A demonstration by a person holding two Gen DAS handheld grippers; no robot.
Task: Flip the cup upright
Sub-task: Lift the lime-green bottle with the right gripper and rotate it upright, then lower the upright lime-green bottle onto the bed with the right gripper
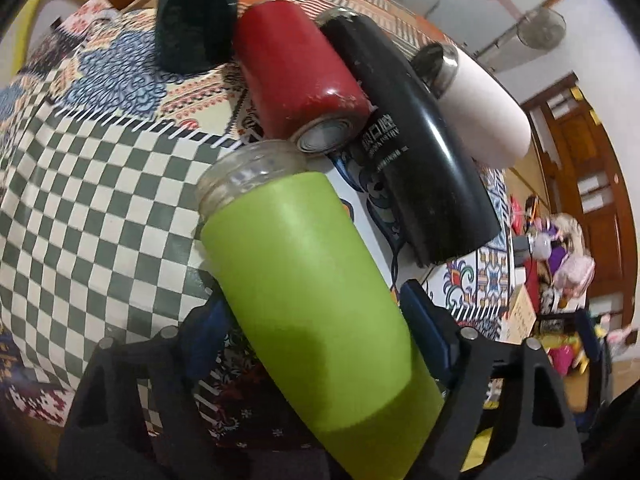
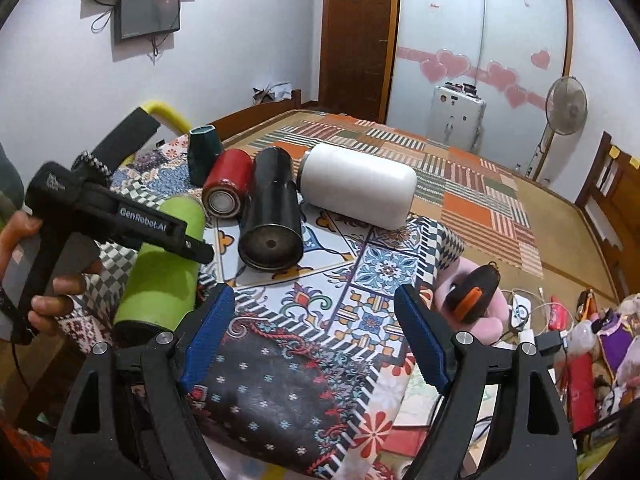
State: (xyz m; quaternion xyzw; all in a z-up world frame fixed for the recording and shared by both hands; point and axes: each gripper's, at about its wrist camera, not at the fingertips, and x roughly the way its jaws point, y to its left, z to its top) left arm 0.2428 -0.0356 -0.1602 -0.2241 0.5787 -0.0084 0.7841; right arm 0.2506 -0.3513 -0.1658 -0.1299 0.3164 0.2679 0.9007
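Note:
A green cup [image 1: 312, 288] with a clear glass neck lies tilted on the patchwork cloth [image 1: 80, 184]. My left gripper [image 1: 320, 312] is shut on its body, the blue pads on either side. In the right wrist view the green cup [image 2: 160, 276] lies at the left under the left gripper's body [image 2: 112, 220]. My right gripper [image 2: 316, 336] is open and empty above the cloth [image 2: 340, 300], to the right of the cup. A red cup [image 1: 296, 72], a black cup [image 1: 412, 140] and a white cup [image 1: 484, 108] lie on their sides behind it.
A dark green cup [image 1: 196, 16] stands mouth down at the back. In the right wrist view the red cup [image 2: 226, 186], black cup [image 2: 270, 216], white cup [image 2: 360, 190] lie in a row. A pink toy with a black-orange device [image 2: 472, 292] sits at the right cloth edge.

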